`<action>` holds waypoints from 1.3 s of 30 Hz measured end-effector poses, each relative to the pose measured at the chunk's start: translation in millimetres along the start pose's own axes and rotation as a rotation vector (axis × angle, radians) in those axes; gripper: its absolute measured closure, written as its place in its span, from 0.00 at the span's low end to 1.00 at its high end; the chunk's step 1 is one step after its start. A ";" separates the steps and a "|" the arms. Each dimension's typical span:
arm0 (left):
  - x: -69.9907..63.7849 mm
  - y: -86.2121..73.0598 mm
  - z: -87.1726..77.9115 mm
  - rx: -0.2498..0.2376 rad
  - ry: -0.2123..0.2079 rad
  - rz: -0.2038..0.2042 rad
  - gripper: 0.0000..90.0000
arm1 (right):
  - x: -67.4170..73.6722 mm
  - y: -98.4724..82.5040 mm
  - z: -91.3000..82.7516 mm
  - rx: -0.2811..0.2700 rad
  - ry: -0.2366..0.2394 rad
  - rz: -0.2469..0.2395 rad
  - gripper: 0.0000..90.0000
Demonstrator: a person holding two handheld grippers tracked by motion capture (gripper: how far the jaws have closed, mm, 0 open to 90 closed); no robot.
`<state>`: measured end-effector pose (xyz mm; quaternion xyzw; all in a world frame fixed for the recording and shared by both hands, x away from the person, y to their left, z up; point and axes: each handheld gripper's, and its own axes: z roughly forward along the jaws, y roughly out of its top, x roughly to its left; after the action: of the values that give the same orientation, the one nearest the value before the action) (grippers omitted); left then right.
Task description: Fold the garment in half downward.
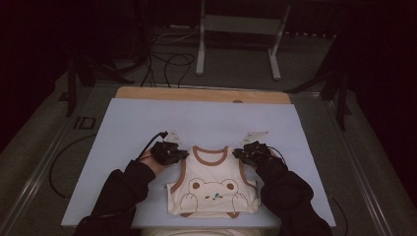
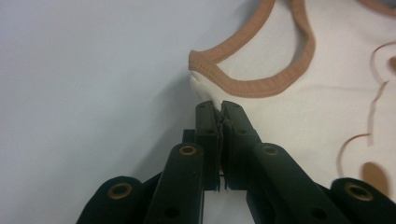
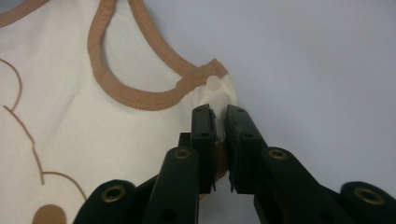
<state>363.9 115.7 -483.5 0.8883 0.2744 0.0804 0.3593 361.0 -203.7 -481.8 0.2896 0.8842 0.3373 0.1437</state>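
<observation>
A small cream sleeveless top with brown trim and a bear print lies flat on the pale blue mat, neck away from the person. At its left shoulder my left gripper is shut on the cream cloth. In the left gripper view the cream top has a pinch of shoulder cloth between the jaws of the left gripper. My right gripper is at the other shoulder. In the right gripper view the right gripper is shut on the top just below a snap button.
A wooden board edge shows past the mat's far side. Two small white tags lie on the mat beyond the grippers. Cables and a metal stand are on the floor behind the table.
</observation>
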 end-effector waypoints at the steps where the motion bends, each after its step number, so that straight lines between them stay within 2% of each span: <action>1: -0.4 2.0 -2.2 -0.007 0.001 0.003 0.97 | -0.2 4.4 -3.4 -0.003 -0.008 -0.015 0.92; 9: 0.5 19.5 -17.1 -0.041 0.027 0.037 0.97 | -3.9 17.3 -14.0 -0.022 -0.029 -0.028 0.92; 14: 5.3 33.6 -28.3 -0.063 0.046 0.056 0.97 | -10.6 29.1 -27.1 -0.041 -0.051 -0.037 0.92; 19: 7.9 42.9 -34.2 -0.080 0.055 0.059 0.97 | -13.3 43.8 -35.7 -0.049 -0.072 -0.075 0.92; 23: 8.7 48.8 -36.2 -0.104 0.051 0.057 0.97 | -15.6 48.9 -37.6 -0.058 -0.080 -0.067 0.92; 25: 8.0 52.7 -38.4 -0.106 0.063 0.072 0.97 | -17.2 51.4 -39.1 -0.063 -0.084 -0.064 0.92; 32: 10.0 65.9 -49.1 -0.116 0.083 0.087 0.97 | -20.7 61.4 -44.9 -0.088 -0.095 -0.066 0.92; 39: 15.3 75.1 -55.6 -0.129 0.098 0.088 0.97 | -28.0 71.3 -49.7 -0.099 -0.108 -0.066 0.92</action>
<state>390.1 112.6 -392.5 0.8694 0.2469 0.1571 0.3982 390.4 -203.2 -395.4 0.2705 0.8665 0.3594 0.2164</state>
